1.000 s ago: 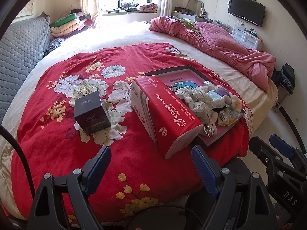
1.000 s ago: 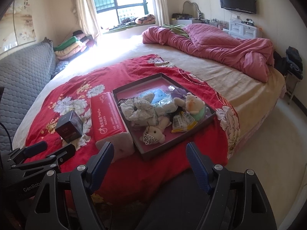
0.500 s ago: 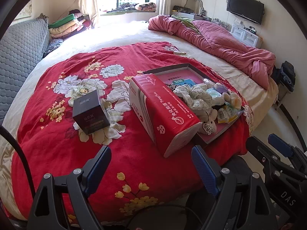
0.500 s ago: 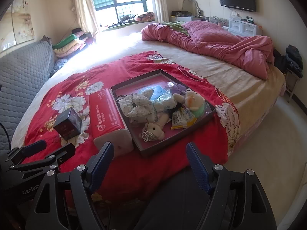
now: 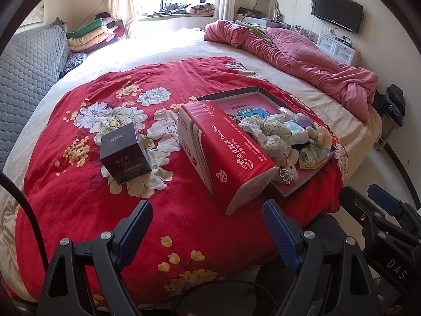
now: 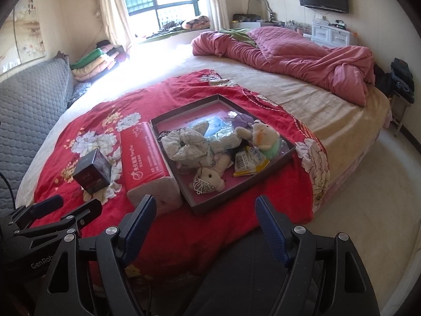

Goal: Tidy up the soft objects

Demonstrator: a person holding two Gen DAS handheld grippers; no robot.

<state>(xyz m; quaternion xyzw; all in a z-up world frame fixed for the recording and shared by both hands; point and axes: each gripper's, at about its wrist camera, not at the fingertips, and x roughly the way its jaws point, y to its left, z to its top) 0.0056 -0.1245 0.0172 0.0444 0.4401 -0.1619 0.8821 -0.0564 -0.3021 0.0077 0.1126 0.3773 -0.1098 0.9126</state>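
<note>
On the red floral blanket, a shallow dark tray (image 6: 231, 198) with a pink floor holds a floral fabric scrunchie (image 6: 186, 144), a cream plush bear (image 6: 265, 137), a small plush with a crown (image 6: 210, 179), small tissue packs (image 6: 223, 139) and a yellow snack packet (image 6: 247, 160). A red tissue pack (image 5: 226, 147) lies against the tray's left side. Further left stands a dark cube box (image 5: 123, 152). My left gripper (image 5: 208, 223) hangs open over the blanket's near edge, short of the tissue pack. My right gripper (image 6: 205, 218) is open in front of the tray, holding nothing.
A crumpled pink quilt (image 6: 302, 52) lies at the bed's far right. A grey quilted headboard (image 6: 29, 105) runs along the left. Folded blankets (image 6: 92, 63) are stacked by the window. Pale floor (image 6: 368, 184) lies right of the bed edge.
</note>
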